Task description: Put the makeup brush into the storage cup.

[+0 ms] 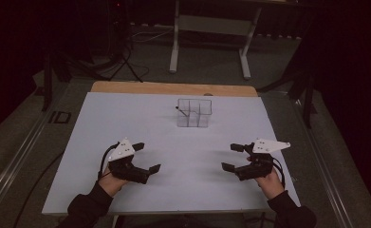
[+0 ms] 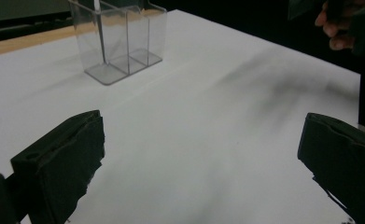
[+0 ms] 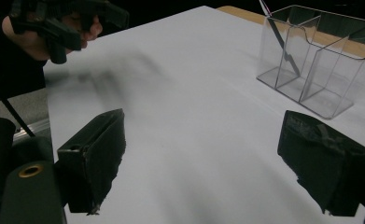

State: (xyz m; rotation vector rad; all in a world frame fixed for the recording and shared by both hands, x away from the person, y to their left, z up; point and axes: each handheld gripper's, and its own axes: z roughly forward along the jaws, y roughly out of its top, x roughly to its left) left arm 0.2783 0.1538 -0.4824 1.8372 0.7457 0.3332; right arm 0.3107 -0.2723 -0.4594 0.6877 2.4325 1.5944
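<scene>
The left gripper [image 1: 145, 156] hovers near the bench's [image 1: 126, 118] front-left corner, jaws wide, holding nothing — the clear divided box [image 1: 194, 113] stands well apart, toward the far edge's middle — and the right gripper [image 1: 231, 157], equally wide and empty, sits front-right

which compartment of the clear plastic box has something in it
The far-left compartment of the clear plastic divided box, as the high view shows it: a thin dark stick leans inside. The other compartments look empty.
</scene>
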